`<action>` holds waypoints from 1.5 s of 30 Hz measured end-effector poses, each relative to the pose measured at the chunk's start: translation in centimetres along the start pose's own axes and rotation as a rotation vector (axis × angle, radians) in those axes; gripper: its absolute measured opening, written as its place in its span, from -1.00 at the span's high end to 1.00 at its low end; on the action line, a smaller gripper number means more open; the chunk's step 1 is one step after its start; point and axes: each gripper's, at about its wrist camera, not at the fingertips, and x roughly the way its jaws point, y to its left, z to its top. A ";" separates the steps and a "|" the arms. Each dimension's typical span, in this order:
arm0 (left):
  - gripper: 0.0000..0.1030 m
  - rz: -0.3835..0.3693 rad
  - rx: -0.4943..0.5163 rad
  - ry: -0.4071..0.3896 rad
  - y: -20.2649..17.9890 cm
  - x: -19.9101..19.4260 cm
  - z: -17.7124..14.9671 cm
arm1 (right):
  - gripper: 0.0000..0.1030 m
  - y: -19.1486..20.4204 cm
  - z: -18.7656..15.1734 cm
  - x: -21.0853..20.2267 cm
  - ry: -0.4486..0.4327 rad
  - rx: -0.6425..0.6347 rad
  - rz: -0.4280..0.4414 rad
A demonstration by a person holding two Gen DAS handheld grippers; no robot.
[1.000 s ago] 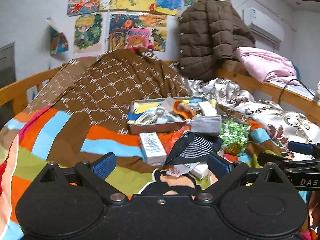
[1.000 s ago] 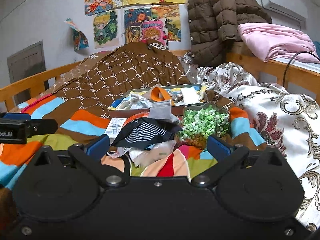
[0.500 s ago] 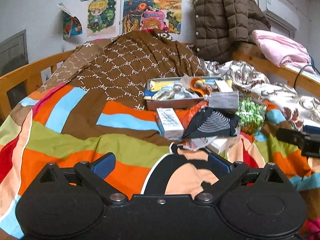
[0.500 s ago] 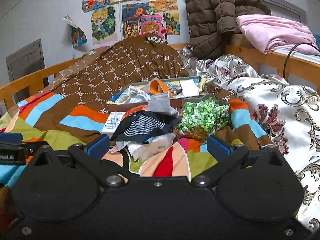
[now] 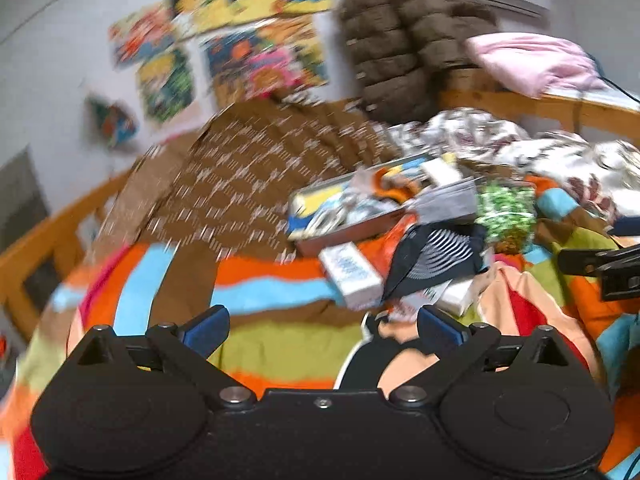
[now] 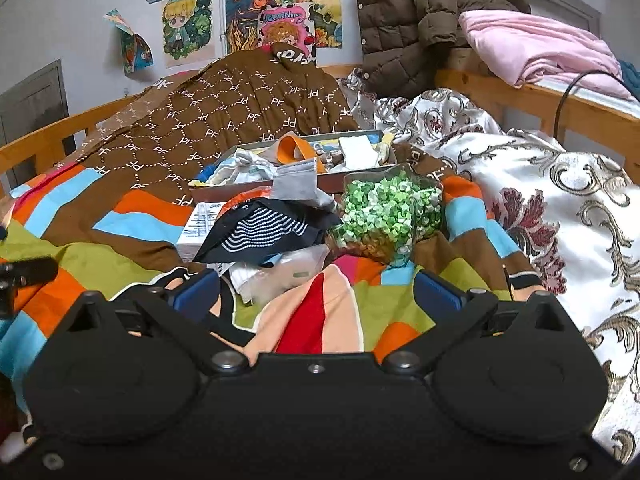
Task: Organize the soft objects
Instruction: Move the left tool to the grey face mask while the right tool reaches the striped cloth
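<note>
A dark sock with white stripes (image 6: 264,232) lies on the striped bedspread, with a grey sock (image 6: 298,184) behind it at the edge of a shallow tray (image 6: 256,188) full of small cloth items. The striped sock also shows in the blurred left wrist view (image 5: 436,260), as does the tray (image 5: 348,232). My right gripper (image 6: 316,296) is open and empty, just short of the pile. My left gripper (image 5: 324,326) is open and empty, left of the pile.
A clear tub of green and white pieces (image 6: 384,216) stands right of the socks. A white box (image 6: 200,224) lies left of them. A brown quilt (image 6: 224,104), a floral quilt (image 6: 540,184) and wooden rails (image 6: 560,116) surround the spot.
The left gripper has swung, so its view is blurred and tilted and the pile sits more to the right. The right gripper has edged slightly closer to the pile. Both stay open.
</note>
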 end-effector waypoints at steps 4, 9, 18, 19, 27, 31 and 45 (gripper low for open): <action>-0.94 -0.074 0.135 -0.018 -0.9 1.1 2.5 | -0.99 0.2 0.2 1.1 -0.045 -0.018 -0.008; -0.94 -0.144 0.293 0.028 -1.7 3.0 4.8 | -0.99 0.6 0.2 2.8 -0.078 -0.043 -0.005; -0.94 -0.184 0.436 -0.045 -2.7 6.8 8.3 | -0.99 1.7 0.3 6.6 -0.137 -0.110 0.025; -0.94 -0.181 0.438 -0.054 -2.8 7.4 8.6 | -0.99 1.9 0.3 7.1 -0.153 -0.122 0.027; -0.94 -0.188 0.393 -0.066 -2.8 11.8 10.7 | -0.99 3.2 0.5 12.0 -0.195 -0.198 0.109; -0.94 -0.198 0.345 -0.055 -2.5 13.8 11.5 | -0.99 3.8 0.8 15.5 -0.168 -0.208 0.149; -0.95 -0.414 0.135 0.091 -4.1 21.0 11.9 | -0.99 2.4 1.0 19.7 -0.082 -0.132 0.306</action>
